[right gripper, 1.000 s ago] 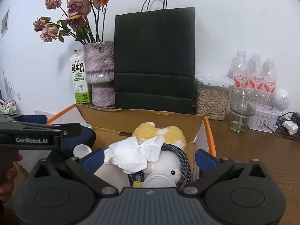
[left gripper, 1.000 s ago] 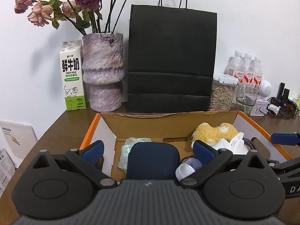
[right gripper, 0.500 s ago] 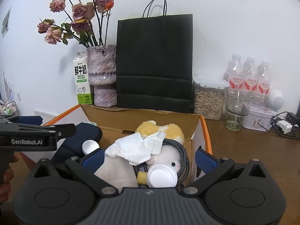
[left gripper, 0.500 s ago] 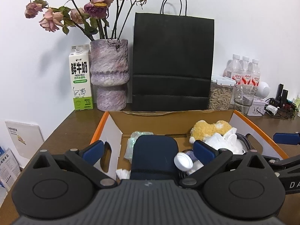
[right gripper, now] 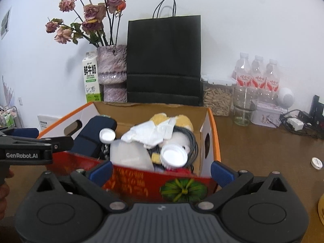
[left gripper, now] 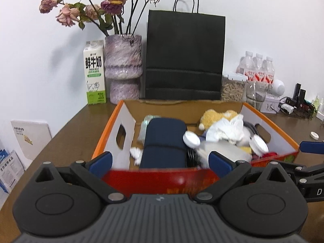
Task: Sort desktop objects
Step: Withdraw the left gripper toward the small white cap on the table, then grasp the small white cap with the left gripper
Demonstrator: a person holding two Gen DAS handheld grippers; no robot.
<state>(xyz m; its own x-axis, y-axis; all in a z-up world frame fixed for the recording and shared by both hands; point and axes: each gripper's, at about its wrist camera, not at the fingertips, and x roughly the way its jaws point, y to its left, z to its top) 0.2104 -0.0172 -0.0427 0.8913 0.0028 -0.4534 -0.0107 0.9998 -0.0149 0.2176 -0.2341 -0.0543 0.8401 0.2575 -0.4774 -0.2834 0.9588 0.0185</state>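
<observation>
Cardboard box [left gripper: 123, 121] with orange rims, white inner walls with oval handle holes and a red near wall bearing a printed green pumpkin [right gripper: 183, 189], standing on the brown table [left gripper: 81, 125]. Inside: a dark navy case [left gripper: 165, 141] at left; a yellow plush toy [right gripper: 182, 121], crumpled white tissue [left gripper: 226, 130], white bottle caps [right gripper: 174, 158] and coiled cable at right. Left gripper [left gripper: 160, 163] and right gripper [right gripper: 161, 171] both spread wide, grasping nothing, near the box's front wall.
</observation>
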